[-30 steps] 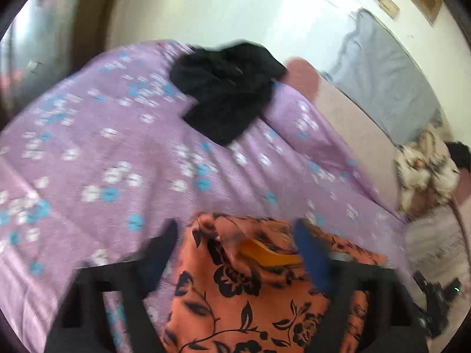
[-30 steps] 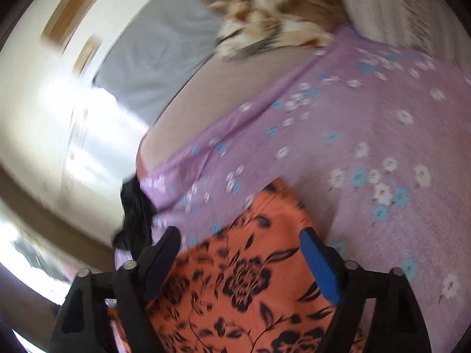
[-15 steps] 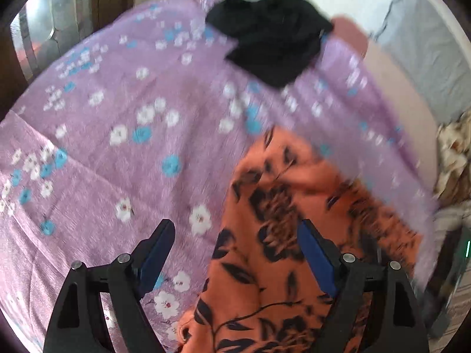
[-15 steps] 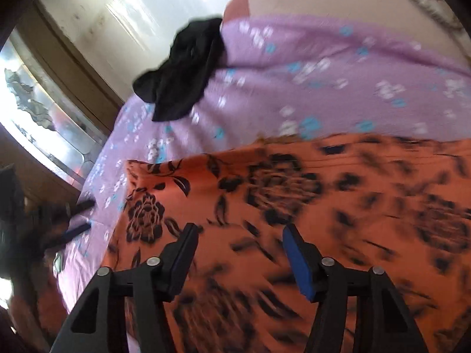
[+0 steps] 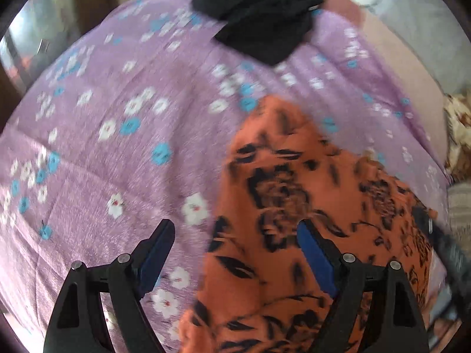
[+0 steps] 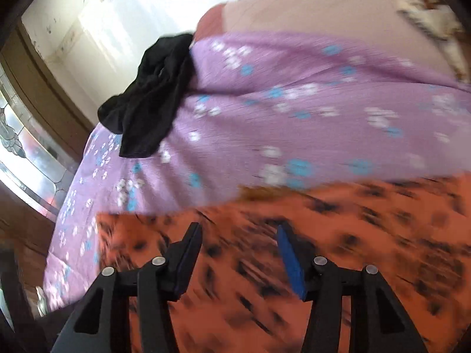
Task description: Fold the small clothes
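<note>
An orange garment with black flowers lies spread on the purple flowered sheet. My left gripper hangs open above the garment's left edge, one finger over the sheet and one over the cloth, holding nothing. In the right wrist view my right gripper stands over the orange garment near its far edge. Its jaws are partly apart with nothing pinched between them. A crumpled black garment lies at the far end of the bed.
The black garment sits by the corner of the purple sheet. Bare pink mattress and a brown-and-cream blanket lie beyond the sheet. A stained-glass window is at the left. A dark blurred object is at the garment's right.
The orange garment went from bunched between my left fingers to lying flat on the sheet. My right gripper swung across the garment and its jaws narrowed. Both views tilted down.
</note>
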Motion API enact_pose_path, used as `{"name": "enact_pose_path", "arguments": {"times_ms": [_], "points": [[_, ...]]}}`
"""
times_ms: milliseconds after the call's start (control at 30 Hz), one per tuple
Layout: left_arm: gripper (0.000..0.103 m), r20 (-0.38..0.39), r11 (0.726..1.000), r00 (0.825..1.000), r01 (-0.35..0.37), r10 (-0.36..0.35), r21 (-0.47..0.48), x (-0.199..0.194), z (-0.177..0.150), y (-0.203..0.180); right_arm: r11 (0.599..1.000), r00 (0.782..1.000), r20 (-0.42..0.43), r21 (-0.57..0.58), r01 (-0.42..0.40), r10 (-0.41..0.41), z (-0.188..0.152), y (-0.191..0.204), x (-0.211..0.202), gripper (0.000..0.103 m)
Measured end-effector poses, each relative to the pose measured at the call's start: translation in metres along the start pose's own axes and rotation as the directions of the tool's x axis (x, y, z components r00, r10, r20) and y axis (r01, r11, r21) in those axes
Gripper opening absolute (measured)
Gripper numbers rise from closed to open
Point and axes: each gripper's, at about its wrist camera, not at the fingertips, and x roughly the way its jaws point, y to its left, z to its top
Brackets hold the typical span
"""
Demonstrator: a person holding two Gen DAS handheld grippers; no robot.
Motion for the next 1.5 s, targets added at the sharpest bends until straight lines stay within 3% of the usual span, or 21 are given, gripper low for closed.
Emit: {"name": "enact_pose_path", "arguments": {"times_ms": [167,267,367,500,567,767,833,967,1067,1200,1300,1400,1500], "points": [[0.085,0.114,0.977,0.993,-0.012,-0.013,0.214,-0.019,-0.032,-0.056,0.986,0.994,-0.017,0.118,0.114,-0.112,-0.063,-0.075,-0.066,0.057],[0.086,0.130,0.948,0.992,-0.033,-0.009,0.316,-0.007,-0.058,-0.073,0.956,0.988,-0.095,0.255,0.142,-0.122,-0.105,-0.123,-0.081,0.056],[0.086,0.111,0.935,0.993,-0.075,0.039,0.346,0.020,-0.077,-0.071,0.944,0.983,-0.161,0.303,0.131,-0.085,-0.140,-0.145,-0.103,0.055],[0.086,0.264,0.913,0.964,-0.129,0.024,0.386,0.007,-0.104,-0.067,0.952,0.997,-0.019,0.298,0.073,-0.070,-0.166,-0.154,-0.185,0.057],[0.086,0.296,0.922,0.955,-0.135,0.024,0.362,-0.002,-0.115,-0.062,0.963,0.992,0.059,0.251,0.094,-0.113,-0.179,-0.159,-0.234,0.057],[0.086,0.307,0.963,0.952,-0.092,0.010,0.252,-0.038,-0.150,-0.041,0.959,0.957,0.244,0.269,0.087,-0.155,-0.202,-0.186,-0.340,0.057],[0.086,0.309,0.958,0.951,-0.114,0.029,0.262,-0.044,-0.162,-0.041,0.954,0.951,0.267,0.291,0.074,-0.156,-0.210,-0.197,-0.360,0.057],[0.086,0.333,0.909,0.933,-0.253,0.138,0.333,-0.042,-0.173,-0.042,0.955,0.946,0.273,0.282,0.093,-0.173,-0.229,-0.204,-0.394,0.057],[0.086,0.329,0.933,0.932,-0.247,0.154,0.263,-0.055,-0.166,-0.030,0.957,0.931,0.317,0.277,0.092,-0.181,-0.242,-0.209,-0.420,0.057],[0.086,0.370,0.949,0.915,-0.247,0.161,0.198,-0.067,-0.160,-0.017,0.947,0.928,0.322,0.309,0.085,-0.189,-0.239,-0.217,-0.431,0.057],[0.086,0.370,0.956,0.912,-0.250,0.178,0.154,-0.066,-0.148,-0.009,0.953,0.936,0.320,0.300,0.045,-0.144,-0.224,-0.209,-0.415,0.059],[0.086,0.405,0.973,0.900,-0.212,0.159,0.089,-0.073,-0.132,-0.003,0.964,0.951,0.296,0.267,0.010,-0.092,-0.201,-0.197,-0.377,0.059],[0.086,0.387,0.988,0.916,-0.139,0.102,0.069,-0.074,-0.116,-0.001,0.951,0.967,0.254,0.304,-0.057,-0.023,-0.178,-0.194,-0.321,0.059]]}}
